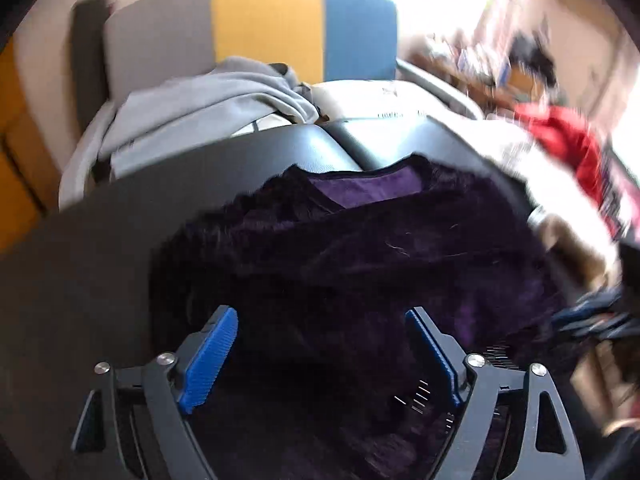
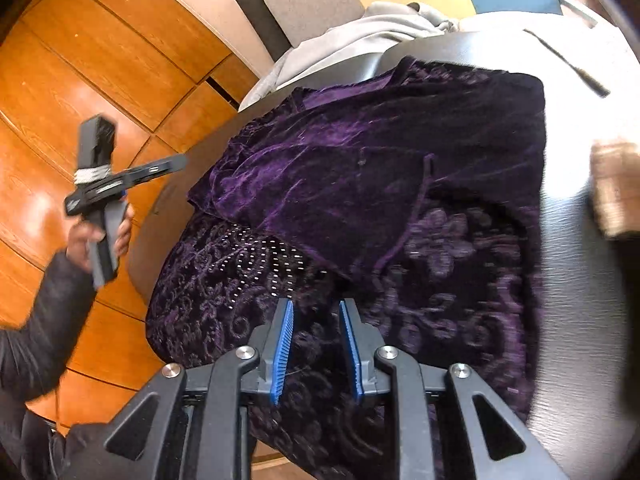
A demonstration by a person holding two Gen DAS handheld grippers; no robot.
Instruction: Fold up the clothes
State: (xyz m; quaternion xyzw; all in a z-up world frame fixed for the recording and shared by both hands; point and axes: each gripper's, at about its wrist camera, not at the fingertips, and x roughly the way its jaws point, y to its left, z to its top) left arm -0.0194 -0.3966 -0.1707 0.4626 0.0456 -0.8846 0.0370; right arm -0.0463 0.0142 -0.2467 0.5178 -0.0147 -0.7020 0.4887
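A dark purple velvet garment (image 2: 380, 184) with embossed flowers and small studs lies on a round dark table (image 2: 580, 280), partly folded, one flap laid over its middle. It fills the lower centre of the left wrist view (image 1: 360, 248). My left gripper (image 1: 320, 320) is open above the garment's near part, nothing between its blue pads. It also shows in the right wrist view (image 2: 120, 176), held up off the table's left side. My right gripper (image 2: 316, 308) hovers over the garment's near edge with its jaws a little apart, holding nothing.
A grey garment (image 1: 192, 112) lies heaped behind the table, before a grey, yellow and blue panel (image 1: 264, 24). Red and white clothes (image 1: 568, 140) lie at the right. Wooden cabinet doors (image 2: 80, 60) stand at the left. A tan box (image 2: 616, 188) sits at the table's right.
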